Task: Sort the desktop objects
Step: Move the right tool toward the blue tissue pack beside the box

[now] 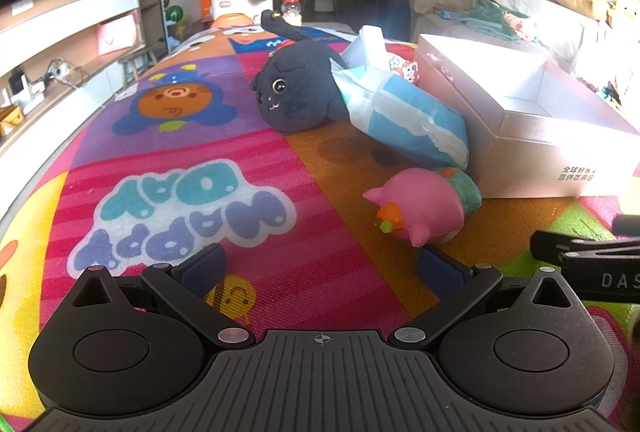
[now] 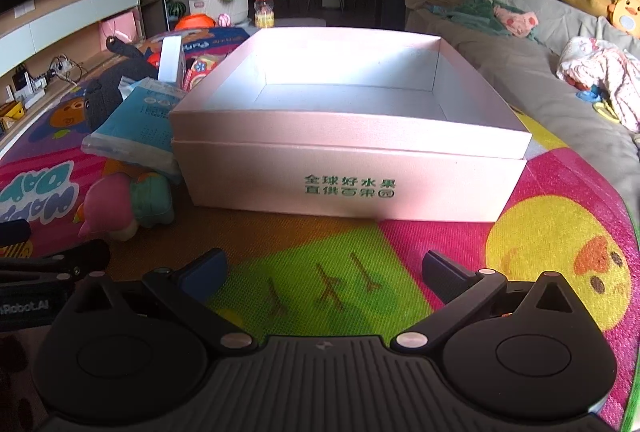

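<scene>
Evidently you're at the start: the white box (image 2: 348, 135) sits empty, both grippers released and holding nothing. The blue packet (image 1: 404, 111) leans on the box's left wall, long axis slanting toward you. The left gripper (image 1: 320, 268) should take the pink pig toy (image 1: 420, 207) just beside the box's near-left corner, snout facing left; the right gripper (image 2: 324, 272) waits before the box.

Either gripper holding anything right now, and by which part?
Nothing is held. The left gripper and the right gripper are both open, with only mat between their fingers.
</scene>
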The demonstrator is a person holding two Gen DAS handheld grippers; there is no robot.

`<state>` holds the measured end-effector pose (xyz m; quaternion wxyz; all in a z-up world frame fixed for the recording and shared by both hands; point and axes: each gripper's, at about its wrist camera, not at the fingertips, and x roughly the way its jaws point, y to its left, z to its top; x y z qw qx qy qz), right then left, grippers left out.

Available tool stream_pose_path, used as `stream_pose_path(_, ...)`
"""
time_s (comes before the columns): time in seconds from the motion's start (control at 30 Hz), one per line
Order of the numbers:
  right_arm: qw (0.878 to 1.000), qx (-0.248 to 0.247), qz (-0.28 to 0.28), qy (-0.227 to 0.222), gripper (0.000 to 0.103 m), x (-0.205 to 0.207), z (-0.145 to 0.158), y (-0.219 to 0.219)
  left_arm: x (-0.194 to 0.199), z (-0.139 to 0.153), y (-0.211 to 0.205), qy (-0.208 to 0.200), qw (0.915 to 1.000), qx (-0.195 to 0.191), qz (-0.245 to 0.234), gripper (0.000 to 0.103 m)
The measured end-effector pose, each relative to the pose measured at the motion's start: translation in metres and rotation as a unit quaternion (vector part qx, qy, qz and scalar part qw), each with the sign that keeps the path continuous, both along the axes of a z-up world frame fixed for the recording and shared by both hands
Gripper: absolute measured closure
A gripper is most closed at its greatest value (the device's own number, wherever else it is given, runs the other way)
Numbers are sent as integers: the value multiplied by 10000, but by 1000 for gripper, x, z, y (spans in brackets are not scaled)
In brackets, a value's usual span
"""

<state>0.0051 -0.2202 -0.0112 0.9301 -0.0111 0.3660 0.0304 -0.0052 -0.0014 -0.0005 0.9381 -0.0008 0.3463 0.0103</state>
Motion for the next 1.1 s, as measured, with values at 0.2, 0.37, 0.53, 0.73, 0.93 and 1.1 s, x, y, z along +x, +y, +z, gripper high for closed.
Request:
stream_pose_path(0.2, 9997, 19, -238, 62, 0, -18, 0, 1, 0, 0, 0, 2, 10000, -2, -1, 0)
stream_pose_path(0.37, 9998, 47, -192, 98, 0, -20, 0, -3, 1, 0, 0, 12, 10000, -17, -17, 0)
stream_pose_path(0.53, 9998, 78, -111, 120, 0, -21, 1, -5, 2, 0, 1, 57, 10000, 0, -47, 0)
stream_pose_path(0.73, 9999, 22, -92, 128, 0, -21, 1, -3, 5, 2, 5, 206, 9995, -17, -227, 0)
stream_pose_path(0.93, 9999, 18, -89, 109, 0, -21, 1, -3, 3, 1, 6, 139, 9996, -64, -235, 0)
stream_pose_path(1.1, 9999, -35, -99, 77, 0, -22, 1, -1, 3, 2, 4, 141, 9996, -16, -229, 0)
